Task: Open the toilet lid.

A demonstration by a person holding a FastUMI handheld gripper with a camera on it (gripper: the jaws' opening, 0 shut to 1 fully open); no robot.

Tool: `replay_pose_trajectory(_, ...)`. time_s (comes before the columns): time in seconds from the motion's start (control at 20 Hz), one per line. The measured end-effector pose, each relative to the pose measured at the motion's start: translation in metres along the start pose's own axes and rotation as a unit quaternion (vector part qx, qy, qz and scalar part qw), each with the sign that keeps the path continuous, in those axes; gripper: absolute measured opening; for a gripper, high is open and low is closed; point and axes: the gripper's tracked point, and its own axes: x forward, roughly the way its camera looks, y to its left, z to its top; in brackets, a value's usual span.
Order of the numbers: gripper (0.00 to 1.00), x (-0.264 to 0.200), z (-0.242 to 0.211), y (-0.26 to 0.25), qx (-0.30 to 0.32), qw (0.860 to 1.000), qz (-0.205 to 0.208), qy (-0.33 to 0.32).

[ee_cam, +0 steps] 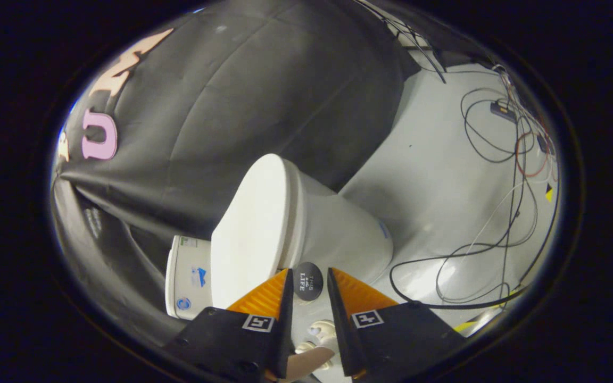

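The closed white plastic toilet lid [253, 223] is seen at eleven o'clock of the gripper [309, 282]; its narrow, empty jaws could slip off the smooth rim.

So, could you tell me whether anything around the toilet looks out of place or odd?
Loose cables lie in tangled loops on the pale floor beside the toilet, a possible trip hazard. A round dark sticker sits on the toilet's side, just beyond the gripper, whose fingers stand slightly apart, holding nothing. The lid looks undamaged.
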Motion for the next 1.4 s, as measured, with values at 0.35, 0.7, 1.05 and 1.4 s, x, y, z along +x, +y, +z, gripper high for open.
replay_pose_trajectory(0.35, 0.18, 0.006, 0.000, 0.008, 0.041, 0.999, 0.028, 0.009)
replay_pose_trajectory(0.7, 0.00, -0.017, -0.001, 0.048, 0.006, 1.000, -0.014, -0.001)
replay_pose_trajectory(1.05, 0.00, -0.072, -0.006, 0.150, -0.094, 0.995, -0.005, -0.031)
replay_pose_trajectory(1.4, 0.00, -0.106, -0.041, 0.274, -0.217, 0.974, 0.002, -0.058)
